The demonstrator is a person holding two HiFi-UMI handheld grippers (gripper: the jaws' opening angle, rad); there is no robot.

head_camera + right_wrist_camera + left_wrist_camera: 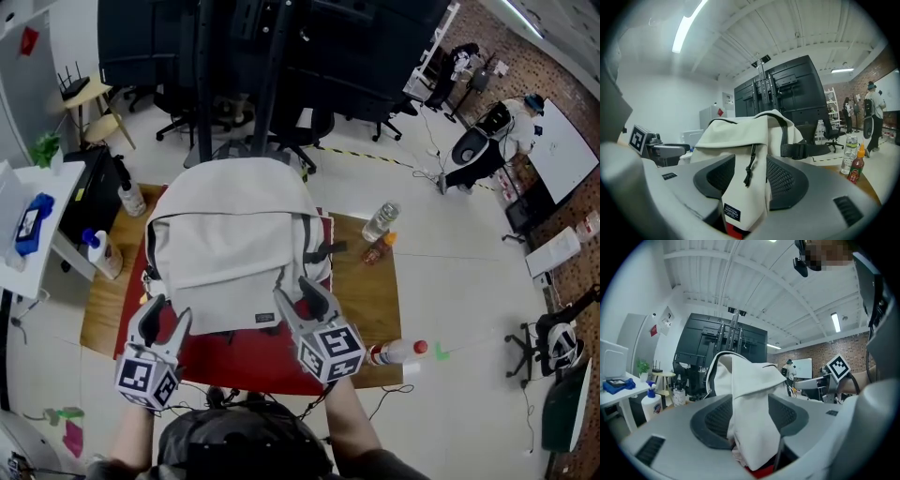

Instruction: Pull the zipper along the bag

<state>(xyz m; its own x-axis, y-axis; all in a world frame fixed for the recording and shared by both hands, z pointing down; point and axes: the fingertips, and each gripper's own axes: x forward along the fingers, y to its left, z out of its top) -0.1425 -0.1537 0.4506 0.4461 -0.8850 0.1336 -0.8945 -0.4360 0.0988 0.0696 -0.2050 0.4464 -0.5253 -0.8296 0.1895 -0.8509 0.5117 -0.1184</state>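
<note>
1. The white bag (234, 239) lies on the bench (367, 291).
2. The left gripper (169, 316) and right gripper (298, 293) both stand released, with bag fabric between their jaws.
3. Grasping seems the step in hand: the right gripper must clamp the zipper pull (750, 166) while the left pins fabric.

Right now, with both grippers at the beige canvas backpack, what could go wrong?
1. Right gripper is open around the beige canvas backpack corner; closing may pinch fabric, not the black zipper pull cord.
2. Left gripper is open too, so nothing anchors the backpack; it may slide on the red mat.
3. A sliding backpack could topple the clear plastic bottle beside it.
</note>
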